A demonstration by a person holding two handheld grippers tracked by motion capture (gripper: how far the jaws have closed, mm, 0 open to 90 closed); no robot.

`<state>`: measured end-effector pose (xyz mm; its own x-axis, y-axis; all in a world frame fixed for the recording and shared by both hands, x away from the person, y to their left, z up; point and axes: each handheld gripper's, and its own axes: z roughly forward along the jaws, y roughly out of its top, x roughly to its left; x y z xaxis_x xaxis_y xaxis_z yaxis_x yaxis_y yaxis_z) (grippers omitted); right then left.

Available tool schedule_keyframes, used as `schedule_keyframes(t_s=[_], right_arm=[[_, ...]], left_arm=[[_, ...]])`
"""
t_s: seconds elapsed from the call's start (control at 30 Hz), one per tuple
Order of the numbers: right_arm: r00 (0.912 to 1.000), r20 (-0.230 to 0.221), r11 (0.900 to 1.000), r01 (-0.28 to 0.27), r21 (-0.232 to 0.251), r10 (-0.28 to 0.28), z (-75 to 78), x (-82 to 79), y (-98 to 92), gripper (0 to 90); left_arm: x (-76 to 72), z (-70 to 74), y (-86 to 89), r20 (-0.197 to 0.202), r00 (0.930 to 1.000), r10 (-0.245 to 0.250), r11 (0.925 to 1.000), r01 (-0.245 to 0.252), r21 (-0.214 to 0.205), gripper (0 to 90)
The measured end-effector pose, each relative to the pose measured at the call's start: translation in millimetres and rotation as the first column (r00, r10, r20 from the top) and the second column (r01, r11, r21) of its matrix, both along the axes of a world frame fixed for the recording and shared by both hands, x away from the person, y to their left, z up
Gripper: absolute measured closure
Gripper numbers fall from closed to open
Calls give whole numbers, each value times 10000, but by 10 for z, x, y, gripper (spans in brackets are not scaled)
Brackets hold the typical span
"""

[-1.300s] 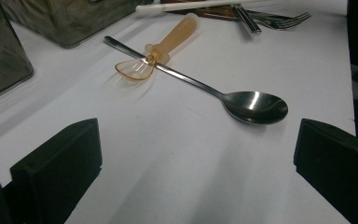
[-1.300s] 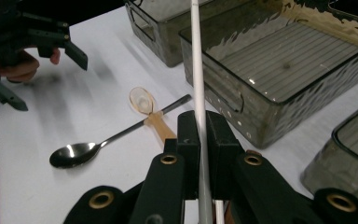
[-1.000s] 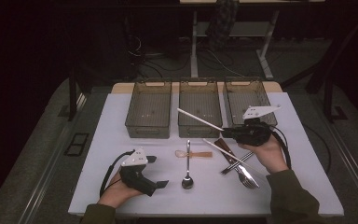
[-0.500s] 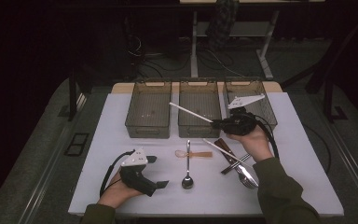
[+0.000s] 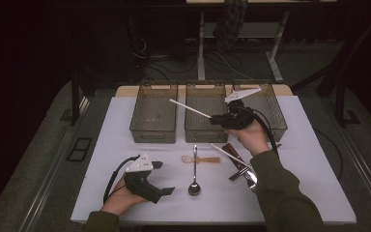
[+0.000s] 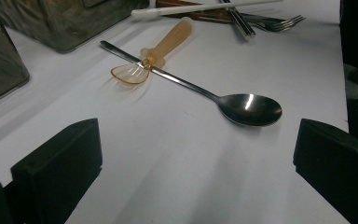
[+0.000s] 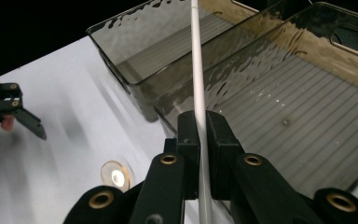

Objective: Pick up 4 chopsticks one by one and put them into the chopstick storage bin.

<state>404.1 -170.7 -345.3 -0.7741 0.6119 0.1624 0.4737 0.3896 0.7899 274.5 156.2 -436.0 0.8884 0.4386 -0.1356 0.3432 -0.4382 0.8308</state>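
Right gripper (image 5: 218,119): clamped on white chopstick (image 5: 189,108), raised over middle bin (image 5: 205,123)
Left gripper (image 5: 162,179): jaws wide apart, resting on near-left desk (image 5: 309,159)
Spoon (image 5: 194,184): lying right of left gripper

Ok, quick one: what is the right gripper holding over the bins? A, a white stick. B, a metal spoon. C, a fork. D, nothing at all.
A: the right gripper has its jaws shut on a thin white stick, which reaches out over the clear bins, while the metal spoon and the fork lie on the table.
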Motion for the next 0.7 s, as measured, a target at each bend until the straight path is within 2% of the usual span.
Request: schedule_keyframes(t_s=[0.33,0.7], right_arm=[[10000,25,9998,-82,-208,82,103,164,312,852],[9999,-23,9990,127,-432,-128,160,350,579,852]], left_arm=[[2,5,7,-3,10000,-46,10000,46,-25,0],[1,7,7,-8,10000,-66,9999,66,-82,1]])
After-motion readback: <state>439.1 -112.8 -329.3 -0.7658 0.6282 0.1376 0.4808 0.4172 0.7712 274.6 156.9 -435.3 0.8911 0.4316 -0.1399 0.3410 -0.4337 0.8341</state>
